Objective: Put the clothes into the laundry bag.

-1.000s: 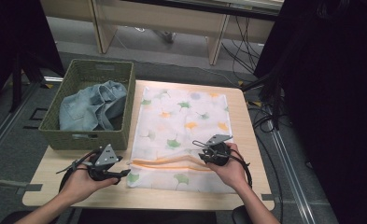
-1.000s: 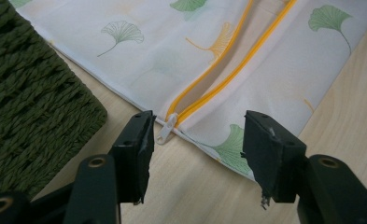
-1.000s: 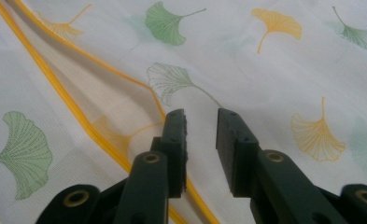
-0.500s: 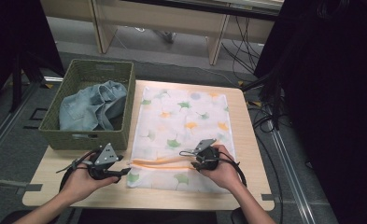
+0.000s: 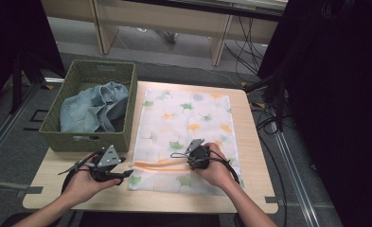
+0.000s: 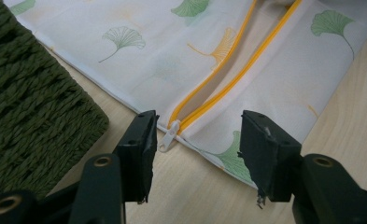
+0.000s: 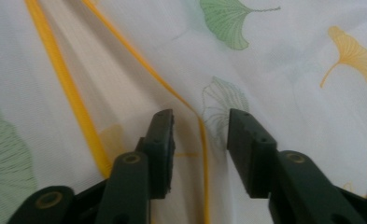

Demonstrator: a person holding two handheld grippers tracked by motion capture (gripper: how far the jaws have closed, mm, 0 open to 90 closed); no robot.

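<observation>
A white cloth bag (image 5: 188, 113) printed with ginkgo leaves lies flat on the table. Its orange zipper (image 5: 160, 165) runs near the front edge and gapes open. My left gripper (image 5: 127, 174) rests at the zipper's left end. Its jaws (image 6: 195, 140) are open, with the white zipper pull (image 6: 168, 137) lying between them, untouched by the pads. My right gripper (image 5: 189, 163) hovers low over the middle of the zipper. Its jaws (image 7: 200, 126) have just been opening and now straddle one orange zipper edge (image 7: 190, 109) on the bag (image 7: 288, 93) without pressing it.
A green woven basket (image 5: 86, 75) stands at the table's left with blue denim clothing (image 5: 93, 106) inside; its wall (image 6: 27, 107) is close beside my left gripper. Bare tabletop (image 5: 250, 142) borders the bag on the right and front. Cables hang off the far right.
My right hand has slid left along the bag, from near its right edge to the zipper's middle. The left hand has stayed put.
</observation>
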